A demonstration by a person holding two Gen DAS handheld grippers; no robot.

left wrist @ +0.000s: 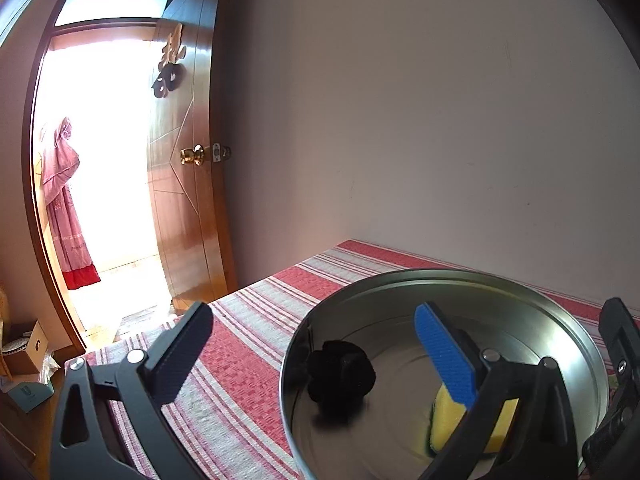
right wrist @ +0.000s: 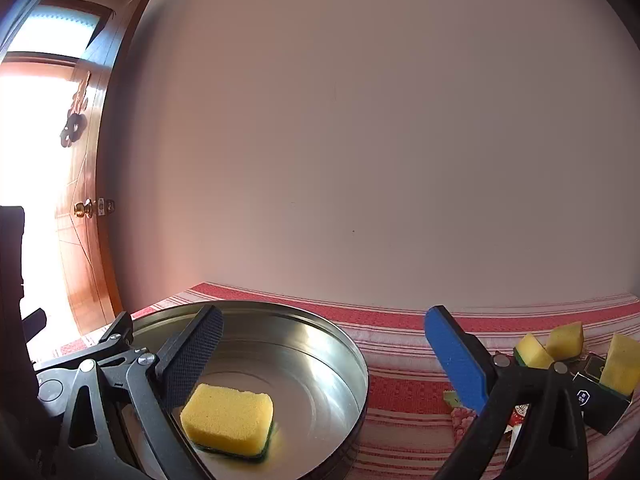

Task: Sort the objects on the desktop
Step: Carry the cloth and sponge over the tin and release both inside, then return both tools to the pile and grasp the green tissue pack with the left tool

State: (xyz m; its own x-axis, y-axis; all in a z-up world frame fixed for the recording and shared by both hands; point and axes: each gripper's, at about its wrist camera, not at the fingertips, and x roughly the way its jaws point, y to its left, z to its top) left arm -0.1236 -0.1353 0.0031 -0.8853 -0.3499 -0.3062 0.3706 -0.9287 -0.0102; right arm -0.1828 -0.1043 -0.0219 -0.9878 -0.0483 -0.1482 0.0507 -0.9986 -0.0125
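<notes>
Both of your tools stand with jaws wide apart, nothing gripped. Your left tool [left wrist: 320,354] hangs over the near left rim of the round metal pan [left wrist: 448,280]; its black finger is outside the pan over the striped cloth [left wrist: 248,320], its blue-padded finger inside. Your right tool [right wrist: 324,354] straddles the pan's right side: black finger over the pan floor, blue finger over the cloth.

Pan contents: one yellow sponge [right wrist: 227,410] with a green scouring underside, lying flat on the pan floor, free of both tools; one black crumpled item [left wrist: 340,376] near the left wall, kind not determinable.

On the bench to the right of the pan: three more yellow sponges [right wrist: 564,338] standing in a dark box [right wrist: 600,404]. The box carries a small white label, too small to read. A red-and-white packet [right wrist: 464,416] lies beside it, print illegible.
</notes>
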